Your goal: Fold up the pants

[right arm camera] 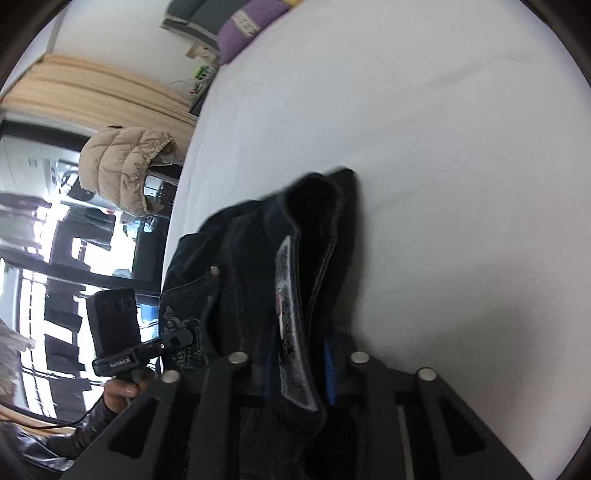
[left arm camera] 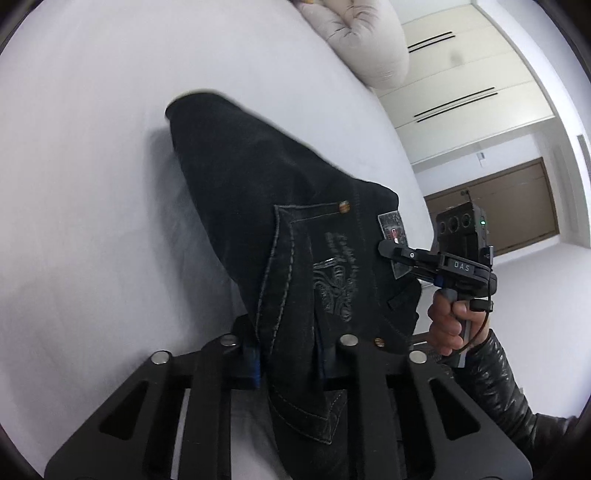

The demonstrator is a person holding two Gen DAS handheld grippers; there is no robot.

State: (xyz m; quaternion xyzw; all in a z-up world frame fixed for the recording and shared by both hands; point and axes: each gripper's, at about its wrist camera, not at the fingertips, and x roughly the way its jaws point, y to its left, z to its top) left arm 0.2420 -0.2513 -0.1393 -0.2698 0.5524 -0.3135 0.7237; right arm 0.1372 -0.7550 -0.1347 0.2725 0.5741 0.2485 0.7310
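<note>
The dark denim pants [left arm camera: 258, 206] hang lifted above the white bed [left arm camera: 92, 184], waistband end toward me, legs trailing onto the sheet. My left gripper [left arm camera: 290, 363] is shut on the waistband by the embroidered back pocket. My right gripper [left arm camera: 397, 254] is shut on the waistband at the leather label. In the right wrist view the pants [right arm camera: 258, 266] run up from my right gripper [right arm camera: 299, 373], which clamps the waistband and label; my left gripper [right arm camera: 184, 338] grips the far side of the waistband.
A beige puffy jacket [left arm camera: 365, 44] lies at the bed's far edge; white wardrobe doors [left arm camera: 461, 74] and a brown door [left arm camera: 517, 206] stand beyond. A tan down jacket [right arm camera: 122, 170], curtain and purple cushion [right arm camera: 247, 26] lie beside the bed [right arm camera: 443, 147].
</note>
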